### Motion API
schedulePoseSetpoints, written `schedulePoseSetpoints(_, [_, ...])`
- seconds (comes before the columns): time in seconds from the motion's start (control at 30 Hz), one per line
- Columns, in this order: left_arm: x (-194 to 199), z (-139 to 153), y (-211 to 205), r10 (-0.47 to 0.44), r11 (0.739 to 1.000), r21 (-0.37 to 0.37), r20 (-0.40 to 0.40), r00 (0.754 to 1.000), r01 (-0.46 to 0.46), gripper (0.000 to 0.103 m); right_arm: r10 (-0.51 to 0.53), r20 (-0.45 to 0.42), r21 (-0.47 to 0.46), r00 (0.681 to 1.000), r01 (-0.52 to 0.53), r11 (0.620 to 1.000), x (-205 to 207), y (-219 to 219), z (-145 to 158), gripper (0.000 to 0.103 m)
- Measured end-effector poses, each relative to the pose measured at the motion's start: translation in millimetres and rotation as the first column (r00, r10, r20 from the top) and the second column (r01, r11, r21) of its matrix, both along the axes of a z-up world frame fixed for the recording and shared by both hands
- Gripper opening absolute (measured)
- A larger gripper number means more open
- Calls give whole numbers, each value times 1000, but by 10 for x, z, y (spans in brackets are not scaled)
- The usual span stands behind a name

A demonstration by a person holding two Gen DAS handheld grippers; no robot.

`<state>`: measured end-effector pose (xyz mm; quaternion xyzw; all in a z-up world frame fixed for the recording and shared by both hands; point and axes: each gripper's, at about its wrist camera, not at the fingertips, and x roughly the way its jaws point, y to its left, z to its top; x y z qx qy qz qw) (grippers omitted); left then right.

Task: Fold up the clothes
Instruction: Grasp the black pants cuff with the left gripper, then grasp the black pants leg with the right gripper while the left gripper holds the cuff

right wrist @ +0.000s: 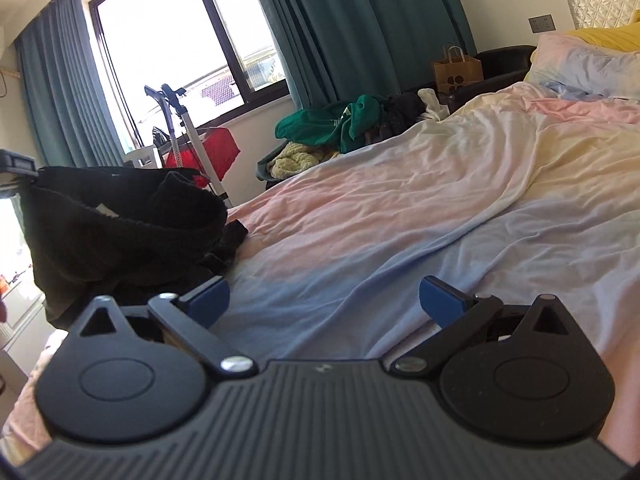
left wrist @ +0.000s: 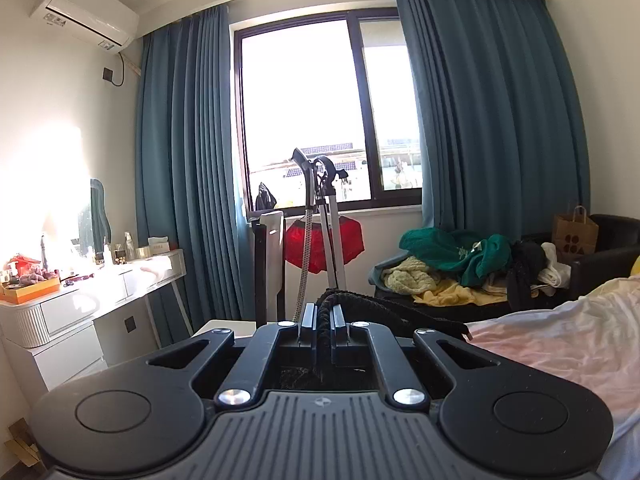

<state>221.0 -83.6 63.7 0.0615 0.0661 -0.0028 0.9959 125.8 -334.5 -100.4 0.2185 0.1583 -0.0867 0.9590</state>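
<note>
While no writing readable, black garment (right wrist: pixel 120 232) in left claw (left wrist: pixel 323 326)

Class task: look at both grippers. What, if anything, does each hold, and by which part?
The left gripper is shut on the black garment, pinching a bunched edge. The right gripper is open and holds nothing.

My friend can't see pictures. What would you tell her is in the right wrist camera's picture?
The right gripper hangs open over a bed with pale rumpled sheets. At left, the left gripper lifts a black garment. Behind are a window and teal curtains.
</note>
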Motion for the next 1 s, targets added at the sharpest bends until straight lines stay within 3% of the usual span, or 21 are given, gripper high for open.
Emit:
schedulePoseSetpoints(0.17, [-891, 30, 808, -11, 997, -83, -55, 998, 6, 5, 143, 48, 56, 989, -146, 988, -188, 196, 137, 103])
schedulePoseSetpoints(0.23, [-1075, -153, 1110, 27, 996, -87, -102, 994, -36, 5, 211, 63, 71, 975, -215, 974, -262, 310, 184, 103])
schedulePoseSetpoints(0.37, [-1212, -589, 1479, 34, 998, -50, -210, 977, -45, 5, 350, 49, 11, 935, -351, 936, -314, 744, 207, 103])
schedulePoseSetpoints(0.43, [-1220, -777, 1582, 16, 999, -40, -290, 957, -29, 5, 378, 15, -27, 926, -378, 925, -285, 905, 176, 103])
schedulePoseSetpoints(0.57, [-1219, -890, 1819, -17, 994, -111, -376, 927, -27, 6, 411, -57, -23, 910, -413, 910, -147, 1038, 58, 103])
schedulePoseSetpoints(0.77, [-1233, -973, 2051, -57, 992, -124, -476, 878, -3, 9, 410, -176, -69, 895, -427, 902, 102, 1269, -251, 103])
schedulePoseSetpoints(0.83, [-1357, -914, 2087, -29, 991, -133, -424, 905, -30, 13, 412, -212, -102, 886, -439, 893, 189, 1356, -336, 103])
schedulePoseSetpoints(0.97, [-1620, -706, 2107, 5, 991, -131, -276, 961, -42, 30, 418, -251, -187, 873, -468, 864, 312, 1520, -475, 101])
schedulePoseSetpoints(1.0, [-1625, -702, 2075, -4, 992, -122, -262, 965, -30, 40, 420, -262, -200, 869, -474, 857, 337, 1545, -509, 98])
